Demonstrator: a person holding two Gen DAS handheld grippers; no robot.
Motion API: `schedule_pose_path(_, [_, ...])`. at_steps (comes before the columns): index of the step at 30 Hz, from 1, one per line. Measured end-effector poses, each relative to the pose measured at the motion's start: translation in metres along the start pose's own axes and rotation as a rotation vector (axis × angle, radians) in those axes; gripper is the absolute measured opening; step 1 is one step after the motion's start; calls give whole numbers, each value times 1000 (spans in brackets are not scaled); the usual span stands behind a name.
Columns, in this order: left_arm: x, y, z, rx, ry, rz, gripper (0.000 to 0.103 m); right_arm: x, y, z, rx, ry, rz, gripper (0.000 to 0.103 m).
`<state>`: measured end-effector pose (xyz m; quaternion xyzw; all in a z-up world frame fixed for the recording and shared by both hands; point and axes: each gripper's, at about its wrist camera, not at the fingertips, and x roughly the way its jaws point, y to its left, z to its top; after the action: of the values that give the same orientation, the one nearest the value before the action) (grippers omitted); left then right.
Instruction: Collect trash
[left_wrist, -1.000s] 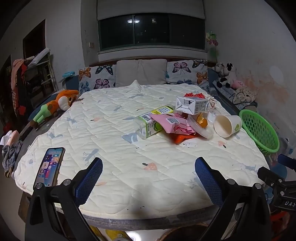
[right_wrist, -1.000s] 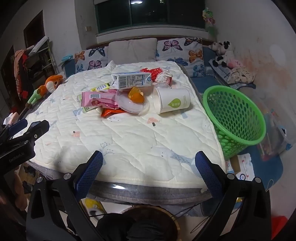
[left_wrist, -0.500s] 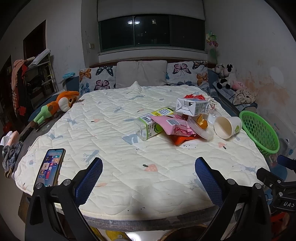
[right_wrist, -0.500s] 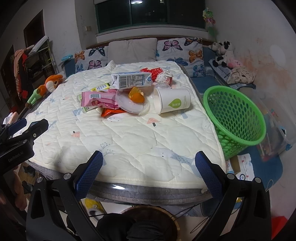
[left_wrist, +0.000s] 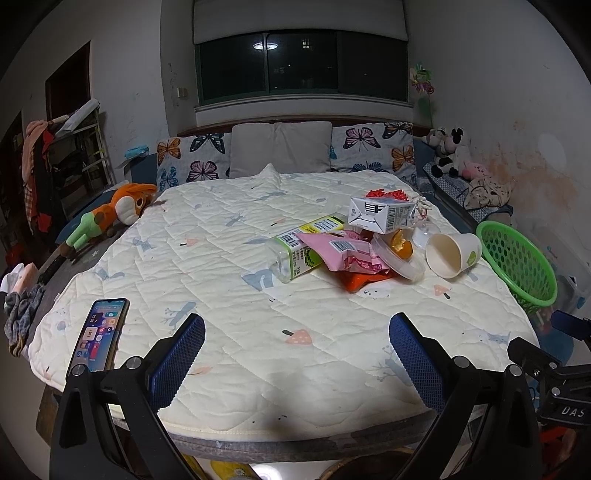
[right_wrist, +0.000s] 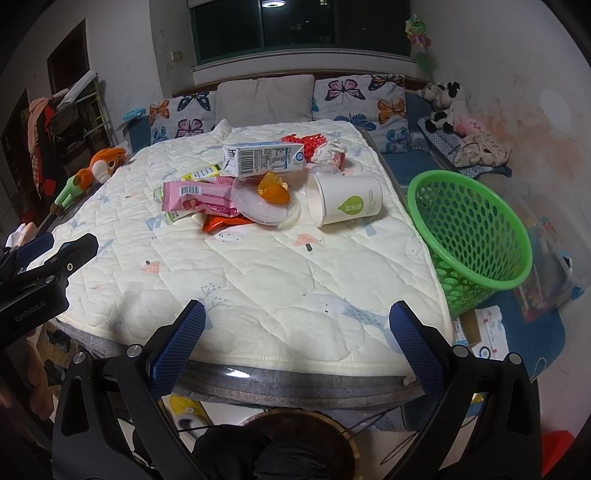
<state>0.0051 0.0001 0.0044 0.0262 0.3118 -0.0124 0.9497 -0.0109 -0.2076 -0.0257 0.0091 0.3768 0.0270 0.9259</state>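
Observation:
A heap of trash lies on the quilted bed: a white milk carton (right_wrist: 264, 157), a pink wrapper (right_wrist: 197, 195), a clear lid with orange peel (right_wrist: 267, 201), a tipped paper cup (right_wrist: 349, 199), a clear bottle with a green label (left_wrist: 301, 249) and an orange packet (left_wrist: 364, 280). A green mesh basket (right_wrist: 469, 236) stands beside the bed at the right. My left gripper (left_wrist: 295, 354) hangs open over the near edge of the bed, empty. My right gripper (right_wrist: 297, 343) is open too, above the bed's near edge, well short of the heap.
A phone (left_wrist: 99, 334) lies lit at the bed's near left corner. A plush toy (left_wrist: 110, 214) rests at the left side. Butterfly pillows (left_wrist: 192, 157) line the head. Soft toys (right_wrist: 448, 107) sit on a bench by the right wall. Papers (right_wrist: 487, 332) lie on the floor.
Both grippers have crept slightly forward towards the bed; the heap looks a little nearer. Nothing on the bed has moved and both stay open.

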Motion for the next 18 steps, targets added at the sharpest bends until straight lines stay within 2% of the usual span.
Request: schedule_pose_path(18, [1,0,1,1,-1,0,97,1,0,0,0,0,-1,99])
